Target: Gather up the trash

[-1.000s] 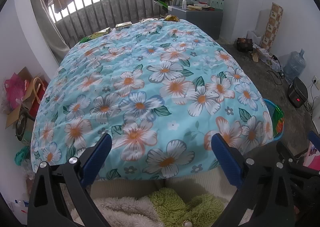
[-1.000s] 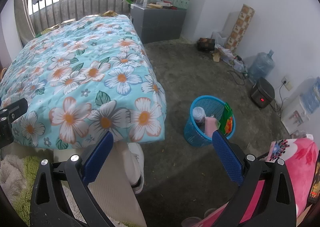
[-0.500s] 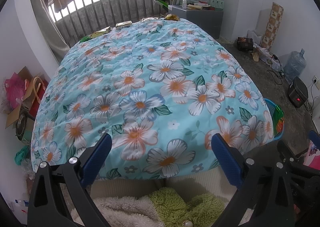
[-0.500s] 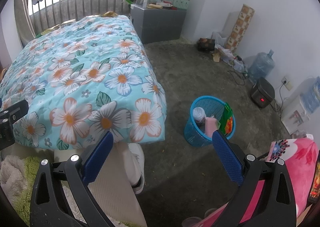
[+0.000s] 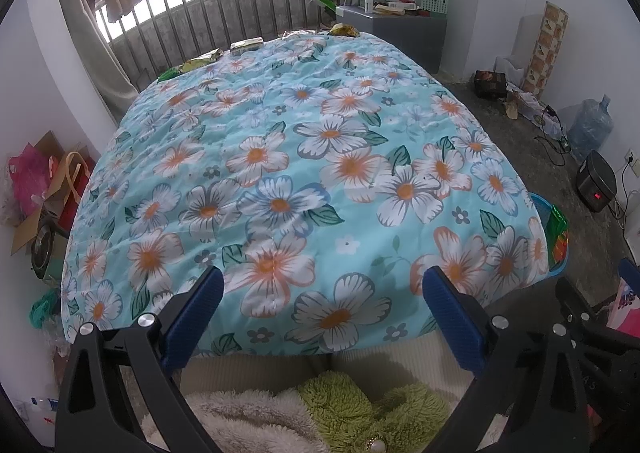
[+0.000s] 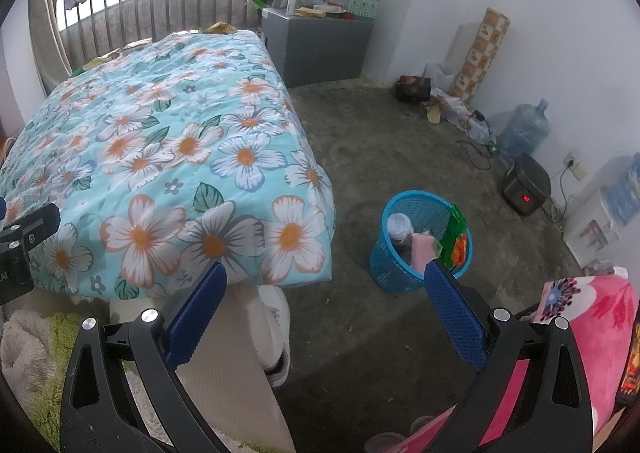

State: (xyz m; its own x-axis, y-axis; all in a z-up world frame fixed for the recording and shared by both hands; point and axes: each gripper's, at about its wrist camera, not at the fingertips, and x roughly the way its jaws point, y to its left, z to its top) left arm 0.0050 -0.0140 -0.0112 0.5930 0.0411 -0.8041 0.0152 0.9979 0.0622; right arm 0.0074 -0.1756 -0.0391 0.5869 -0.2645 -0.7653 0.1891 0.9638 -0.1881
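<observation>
Both claws wide apart and empty: left gripper (image 5: 320,293) hangs over the near edge of the bed (image 5: 304,157), right gripper (image 6: 326,285) looks past the bed's near right corner at the floor. Trash sits along the bed's far edge by the railing (image 5: 224,13): a few wrappers (image 5: 202,60), a flat packet (image 5: 246,45), a yellow bag (image 5: 344,29) at the far right corner. The bin (image 6: 420,245), a blue basket, stands on the floor just off the near right corner, already holding a bottle and packets. Likely step: reach for the next piece. Judged best to lean well across, come in low over the quilt, pinch a wrapper by a raised edge without catching fabric, then carry it to the bin. Quilt is soft and floral, so thin wrappers may slide or hide. Room is cluttered: cabinet (image 6: 320,45) at the far wall, water jug (image 6: 524,129), heater (image 6: 526,189), cables on concrete floor.
</observation>
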